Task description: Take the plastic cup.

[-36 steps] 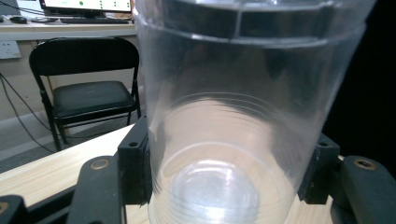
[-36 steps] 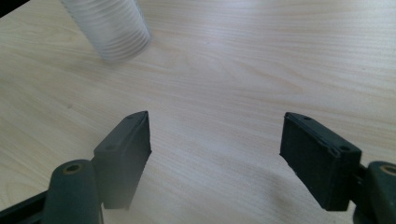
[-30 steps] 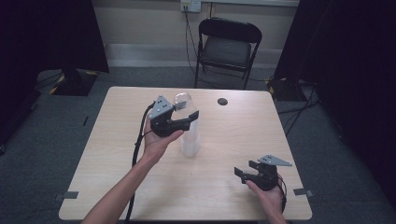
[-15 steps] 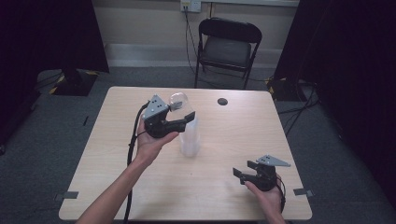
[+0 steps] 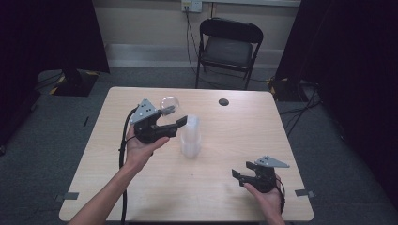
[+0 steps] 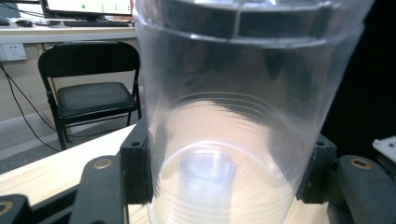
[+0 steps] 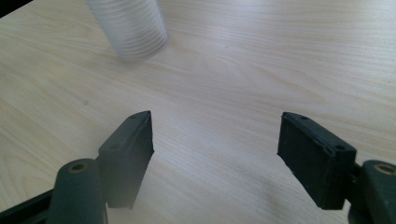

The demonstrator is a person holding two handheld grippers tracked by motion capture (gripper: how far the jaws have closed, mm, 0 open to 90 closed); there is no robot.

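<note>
left gripper view: left gripper (image 6: 224, 177) fingers clamp clear cup (image 6: 233, 116); right gripper (image 7: 215, 154) fingers spread.

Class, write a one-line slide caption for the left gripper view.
Clear plastic cup clamped between the left hand-held gripper jaws, black folding chair behind.

Left gripper (image 5: 174, 118) is holding a clear plastic cup (image 5: 169, 104) off the wooden table (image 5: 244, 136), jaws having just been closing on it. A stack of clear cups (image 5: 191, 137) is standing just right of it. Right gripper (image 5: 241, 176) is resting near the front right corner, jaws apart. Small dark disc (image 5: 224, 101) is lying near the far edge; a black folding chair (image 5: 228, 44) is standing beyond.
</note>
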